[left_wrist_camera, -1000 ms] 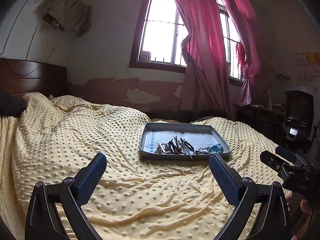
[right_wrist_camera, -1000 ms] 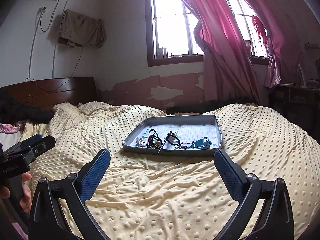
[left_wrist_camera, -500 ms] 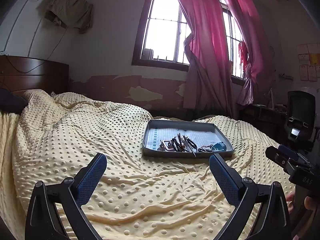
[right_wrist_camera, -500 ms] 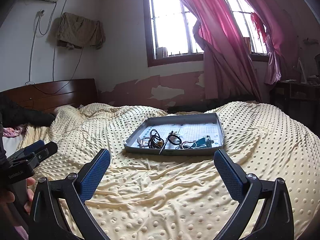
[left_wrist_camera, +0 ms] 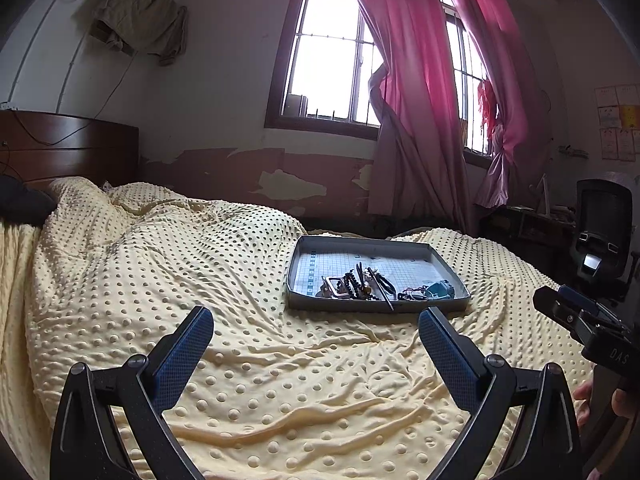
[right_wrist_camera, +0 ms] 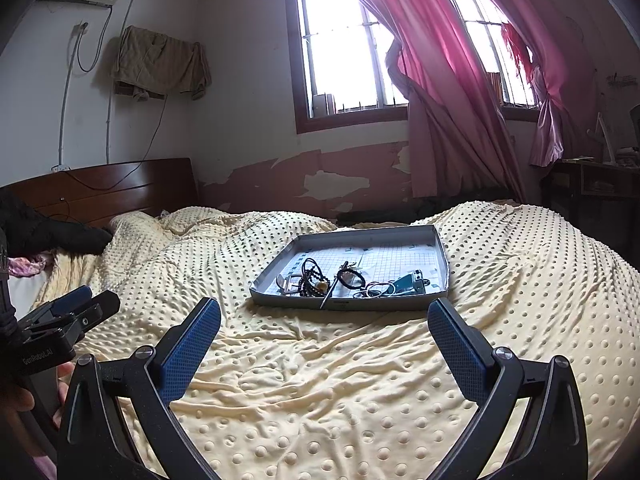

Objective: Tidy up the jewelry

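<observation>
Jewelry pile (left_wrist_camera: 362, 286) in tray (left_wrist_camera: 376, 305) tangled, single pieces too small to tell apart; tray's near wall hides the lowest bits. Teal item (right_wrist_camera: 408, 281) unclear. Right hand-held gripper (left_wrist_camera: 576, 312) cut off by right edge in left wrist view, left hand-held gripper (right_wrist_camera: 76, 306) cut by left edge in right wrist view; holding hands mostly hidden

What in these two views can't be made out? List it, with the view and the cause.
- Jewelry: tangled and too small in both views to tell the pieces apart or count them.
- Tray: its near wall hides the floor strip behind it in both views.
- Teal item: too small to identify.
- Hand on the left gripper: cut off by the right view's left edge.
- Right gripper: open; its handle is out of frame.
</observation>
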`<move>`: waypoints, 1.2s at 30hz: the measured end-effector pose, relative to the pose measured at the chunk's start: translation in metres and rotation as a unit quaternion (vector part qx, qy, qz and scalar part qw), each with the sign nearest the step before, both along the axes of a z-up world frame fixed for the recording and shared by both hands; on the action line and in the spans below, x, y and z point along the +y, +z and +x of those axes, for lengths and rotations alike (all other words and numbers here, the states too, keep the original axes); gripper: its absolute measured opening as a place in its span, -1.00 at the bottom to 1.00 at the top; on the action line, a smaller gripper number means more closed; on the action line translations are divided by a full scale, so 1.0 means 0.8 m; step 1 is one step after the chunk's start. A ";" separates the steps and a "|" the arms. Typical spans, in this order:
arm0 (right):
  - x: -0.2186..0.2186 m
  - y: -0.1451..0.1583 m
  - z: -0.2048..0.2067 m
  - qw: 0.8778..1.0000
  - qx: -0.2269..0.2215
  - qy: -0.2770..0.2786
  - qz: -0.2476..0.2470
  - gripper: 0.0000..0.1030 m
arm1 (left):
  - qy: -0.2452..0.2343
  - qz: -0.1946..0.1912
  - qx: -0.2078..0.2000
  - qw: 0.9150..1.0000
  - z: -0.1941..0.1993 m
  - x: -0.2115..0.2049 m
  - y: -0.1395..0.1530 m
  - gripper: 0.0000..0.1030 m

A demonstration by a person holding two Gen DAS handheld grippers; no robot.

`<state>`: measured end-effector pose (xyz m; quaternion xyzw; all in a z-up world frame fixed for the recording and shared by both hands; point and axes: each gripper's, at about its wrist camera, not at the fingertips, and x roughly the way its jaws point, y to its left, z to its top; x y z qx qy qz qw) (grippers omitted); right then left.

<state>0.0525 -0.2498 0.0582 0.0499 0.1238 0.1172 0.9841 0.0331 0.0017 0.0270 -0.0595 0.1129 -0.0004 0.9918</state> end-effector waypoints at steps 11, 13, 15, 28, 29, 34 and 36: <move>0.002 -0.003 0.002 1.000 0.002 0.000 0.000 0.98 | -0.001 0.000 0.000 1.000 -0.001 -0.003 -0.001 1.00; 0.003 -0.003 0.003 1.000 0.003 0.001 -0.001 0.98 | -0.001 -0.001 0.000 1.000 -0.001 -0.003 -0.001 1.00; 0.003 -0.003 0.002 1.000 0.002 0.001 -0.002 0.98 | -0.001 -0.001 0.000 1.000 -0.001 -0.004 -0.002 1.00; 0.005 -0.003 0.002 1.000 0.002 0.002 -0.001 0.98 | -0.002 0.003 0.001 1.000 -0.001 -0.006 -0.003 1.00; 0.006 -0.003 0.002 1.000 0.002 0.002 -0.002 0.98 | -0.002 0.002 0.000 1.000 -0.001 -0.006 -0.003 1.00; 0.005 -0.004 0.002 1.000 0.003 0.002 -0.001 0.98 | -0.005 0.001 0.002 1.000 -0.001 -0.005 -0.003 1.00; 0.005 -0.004 0.002 1.000 0.004 0.003 0.000 0.98 | -0.006 0.000 0.003 1.000 -0.001 -0.005 -0.004 1.00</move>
